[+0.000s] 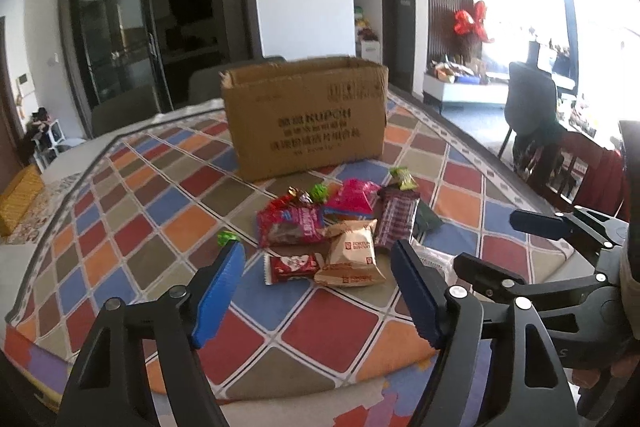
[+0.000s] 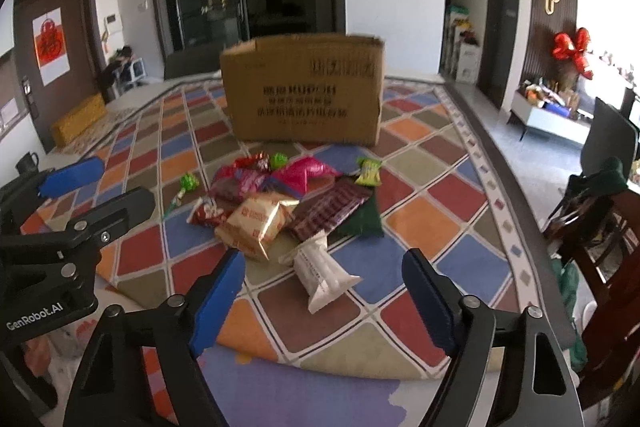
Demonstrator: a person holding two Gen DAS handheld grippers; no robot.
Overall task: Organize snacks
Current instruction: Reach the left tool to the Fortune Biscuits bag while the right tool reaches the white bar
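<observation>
- left gripper (image 1: 318, 291) spread wide, jaws apart, nothing between them; hovers over the near edge of the snack pile.
- right gripper (image 2: 324, 297) also spread wide, holding nothing; hangs just near of the white packet (image 2: 324, 273), not touching.
- snack pile (image 1: 340, 223) lies on the checkered tablecloth (image 1: 160, 211), near side of the cardboard box (image 1: 306, 115), close to it but apart.
- cardboard box stands upright, top open, dark print on front face.
- pile contents: tan biscuit packs (image 1: 352, 255) at near middle, one stacked on another; small red packet (image 1: 290, 267) just left of them, touching.
- bigger red bag (image 1: 290, 225) behind the small red one; pink bag (image 1: 352, 197) far middle.
- dark maroon bar wrapper (image 1: 396, 221) right of the biscuit packs; dark green pack (image 2: 366, 217) partly under it on the right.
- yellow-green packet (image 2: 368, 171) at far right of pile.
- green candy (image 2: 188, 183) sits alone, left of the pile.
- white packet lies nearest, tilted, slightly apart from the rest.
- dark chair (image 1: 530, 107) far right, beyond the table.
</observation>
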